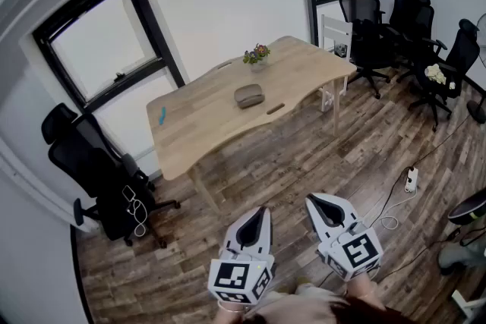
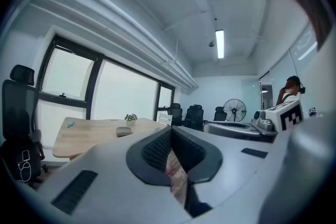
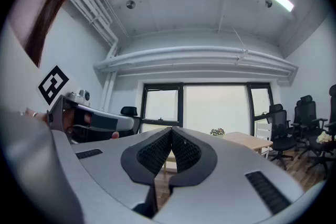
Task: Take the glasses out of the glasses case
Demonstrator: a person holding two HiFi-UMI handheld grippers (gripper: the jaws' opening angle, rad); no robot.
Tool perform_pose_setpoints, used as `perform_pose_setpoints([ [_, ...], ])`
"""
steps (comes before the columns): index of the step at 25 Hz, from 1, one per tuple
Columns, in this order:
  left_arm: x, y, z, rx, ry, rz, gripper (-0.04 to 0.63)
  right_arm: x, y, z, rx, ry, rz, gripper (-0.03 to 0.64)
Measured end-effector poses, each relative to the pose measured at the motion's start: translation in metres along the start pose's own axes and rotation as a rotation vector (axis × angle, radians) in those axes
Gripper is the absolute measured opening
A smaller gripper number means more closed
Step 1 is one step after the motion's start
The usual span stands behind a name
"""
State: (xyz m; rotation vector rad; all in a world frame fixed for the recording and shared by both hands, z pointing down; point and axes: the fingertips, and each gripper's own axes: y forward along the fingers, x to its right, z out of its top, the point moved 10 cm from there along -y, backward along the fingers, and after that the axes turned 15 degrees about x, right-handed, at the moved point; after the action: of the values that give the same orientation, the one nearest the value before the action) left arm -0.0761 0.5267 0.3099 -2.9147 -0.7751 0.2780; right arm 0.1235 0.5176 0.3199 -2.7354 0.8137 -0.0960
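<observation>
A grey-brown glasses case (image 1: 249, 95) lies closed near the middle of the wooden table (image 1: 197, 125), far ahead of me. In the left gripper view the glasses case (image 2: 124, 131) is a small shape on the distant table top. My left gripper (image 1: 262, 210) and right gripper (image 1: 310, 200) are held low over the floor, well short of the table. Both have their jaws pressed together with nothing between them. No glasses are visible.
A small plant pot (image 1: 257, 55) stands behind the case, a dark flat item (image 1: 275, 109) lies near the table's front edge, and a blue item (image 1: 162, 115) sits at its left end. Black office chairs (image 1: 106, 178) stand left and back right (image 1: 380, 30). A power strip (image 1: 411, 179) lies on the floor.
</observation>
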Motion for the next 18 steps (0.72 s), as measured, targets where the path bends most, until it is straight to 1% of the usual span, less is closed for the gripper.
perform_pose_setpoints([
  [4, 0.003, -0.001, -0.003, -0.005, -0.004, -0.004, 0.0, 0.004, -0.007, -0.001, 0.021, 0.03, -0.029, 0.0],
  [8, 0.007, 0.0, -0.006, -0.01, -0.005, -0.006, 0.0, 0.007, -0.014, -0.002, 0.049, 0.076, -0.036, 0.0],
  [11, 0.013, 0.006, -0.008, -0.013, -0.006, -0.011, 0.0, 0.013, -0.018, 0.0, 0.048, 0.104, -0.039, 0.0],
  [16, 0.022, 0.016, -0.012, -0.01, 0.001, -0.013, 0.0, 0.023, -0.022, 0.0, 0.041, 0.117, -0.025, 0.0],
  [18, 0.027, 0.021, -0.013, -0.007, 0.008, -0.007, 0.0, 0.03, -0.024, -0.001, 0.038, 0.107, -0.027, 0.0],
])
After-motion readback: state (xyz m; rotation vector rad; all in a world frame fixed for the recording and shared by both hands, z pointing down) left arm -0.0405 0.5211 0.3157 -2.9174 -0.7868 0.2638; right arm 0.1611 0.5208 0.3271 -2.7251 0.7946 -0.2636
